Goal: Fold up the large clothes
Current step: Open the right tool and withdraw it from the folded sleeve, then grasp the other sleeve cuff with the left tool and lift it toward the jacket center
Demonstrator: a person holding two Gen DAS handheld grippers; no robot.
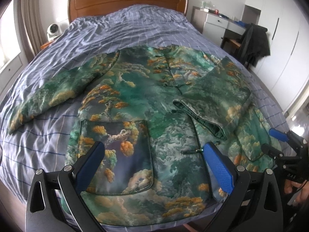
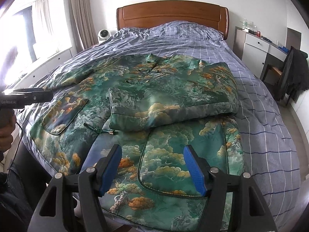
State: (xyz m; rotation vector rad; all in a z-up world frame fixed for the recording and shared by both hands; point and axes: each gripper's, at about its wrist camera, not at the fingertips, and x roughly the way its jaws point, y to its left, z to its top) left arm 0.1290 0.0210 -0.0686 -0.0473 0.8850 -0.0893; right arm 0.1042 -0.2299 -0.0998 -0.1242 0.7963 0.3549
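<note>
A large green jacket [image 1: 146,89] with orange tree and cloud print lies face up on the bed, collar toward the headboard; it also shows in the right wrist view [image 2: 135,89]. Its right sleeve [image 1: 212,100] is folded across the chest [image 2: 173,100]. Its left sleeve [image 1: 50,92] lies spread out to the side. My left gripper [image 1: 154,154] is open and empty above the hem near the left patch pocket [image 1: 115,154]. My right gripper [image 2: 152,160] is open and empty above the right patch pocket [image 2: 183,154]; it also shows at the right edge of the left wrist view [image 1: 278,135].
The bed has a purple checked duvet [image 1: 119,27] and a wooden headboard [image 1: 127,2]. A white fan [image 1: 53,30] stands at the bed's left. A white desk [image 1: 220,21] and a chair with a dark coat [image 1: 253,42] stand at the right.
</note>
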